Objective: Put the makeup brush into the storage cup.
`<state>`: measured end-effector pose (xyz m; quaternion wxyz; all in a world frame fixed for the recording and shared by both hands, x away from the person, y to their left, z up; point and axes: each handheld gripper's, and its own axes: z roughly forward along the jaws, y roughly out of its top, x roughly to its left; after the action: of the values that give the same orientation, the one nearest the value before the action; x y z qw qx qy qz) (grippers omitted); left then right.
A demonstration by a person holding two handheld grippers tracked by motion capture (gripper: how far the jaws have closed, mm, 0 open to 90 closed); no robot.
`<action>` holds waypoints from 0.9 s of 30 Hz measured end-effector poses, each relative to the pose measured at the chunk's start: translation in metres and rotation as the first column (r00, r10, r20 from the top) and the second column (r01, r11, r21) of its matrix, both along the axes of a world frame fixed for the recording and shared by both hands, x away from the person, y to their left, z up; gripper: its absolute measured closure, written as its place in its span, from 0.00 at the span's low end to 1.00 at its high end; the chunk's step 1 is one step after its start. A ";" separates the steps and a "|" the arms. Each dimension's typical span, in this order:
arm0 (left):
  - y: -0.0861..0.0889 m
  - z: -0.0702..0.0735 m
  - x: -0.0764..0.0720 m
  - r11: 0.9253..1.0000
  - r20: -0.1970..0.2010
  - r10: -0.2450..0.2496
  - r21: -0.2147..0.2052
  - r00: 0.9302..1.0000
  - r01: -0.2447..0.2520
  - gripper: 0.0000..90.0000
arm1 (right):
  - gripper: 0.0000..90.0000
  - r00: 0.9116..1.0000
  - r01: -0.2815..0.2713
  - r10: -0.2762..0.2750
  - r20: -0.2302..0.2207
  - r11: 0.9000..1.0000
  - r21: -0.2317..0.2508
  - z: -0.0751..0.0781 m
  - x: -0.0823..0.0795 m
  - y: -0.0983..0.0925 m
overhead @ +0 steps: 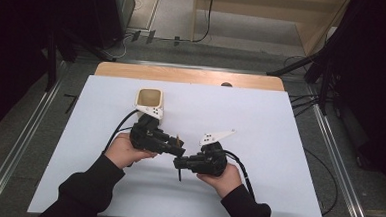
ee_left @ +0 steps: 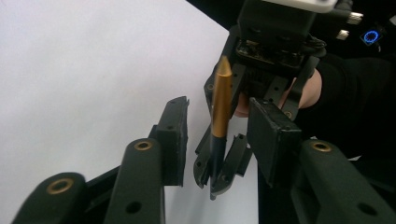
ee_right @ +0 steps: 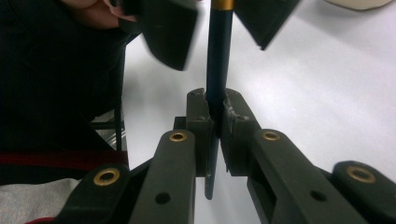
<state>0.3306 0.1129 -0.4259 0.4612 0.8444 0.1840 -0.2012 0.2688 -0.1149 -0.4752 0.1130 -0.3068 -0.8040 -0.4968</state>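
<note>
A pen with a gold upper part and a dark barrel stands between the two grippers over the white table top. My right gripper is shut on the dark barrel, whose lower end sticks out below the pads. In the left gripper view the pen's gold tip rises between my left gripper's open jaws, and neither pad touches it. From above, the left gripper and the right gripper point at each other near the table's middle.
A cream square cup stands open-mouthed behind the left gripper, near the table's far left. Wide bare white surface lies to the right and front. Cables trail from both grippers toward the person's sleeves. A wooden edge runs along the back.
</note>
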 end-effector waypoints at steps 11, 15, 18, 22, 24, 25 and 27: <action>0.008 0.004 -0.006 0.998 0.039 0.058 -0.040 0.998 -0.056 0.41 | 0.93 1.000 0.025 -0.025 -0.013 1.000 -0.012 0.000 0.001 -0.003; 0.009 0.002 -0.010 0.995 0.053 0.089 -0.044 0.995 -0.087 0.39 | 0.93 1.000 0.029 -0.029 -0.009 1.000 -0.005 0.001 0.000 -0.003; 0.009 0.000 -0.014 0.994 0.060 0.107 -0.043 0.992 -0.105 0.39 | 0.93 0.999 0.031 -0.031 -0.012 1.000 -0.002 0.000 0.001 -0.004; 0.010 -0.002 -0.017 0.986 0.032 0.159 -0.061 0.987 -0.157 0.47 | 0.93 0.999 0.035 -0.035 -0.014 0.999 0.004 0.000 0.000 -0.004; 0.010 -0.004 -0.019 0.980 0.023 0.185 -0.075 0.982 -0.183 0.51 | 0.93 0.999 0.036 -0.036 -0.017 0.999 0.006 0.000 0.000 -0.004; 0.010 -0.004 -0.019 0.979 0.019 0.191 -0.081 0.981 -0.189 0.53 | 0.93 0.999 0.036 -0.036 -0.017 0.999 0.008 0.000 0.000 -0.003; 0.010 -0.006 -0.020 0.976 0.010 0.202 -0.083 0.979 -0.200 0.56 | 0.93 0.999 0.038 -0.038 -0.018 0.999 0.010 0.000 0.000 -0.003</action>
<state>0.3109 0.1224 -0.4317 0.5149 0.8038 0.2557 -0.1531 0.2687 -0.1182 -0.4756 0.1122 -0.3257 -0.7944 -0.5002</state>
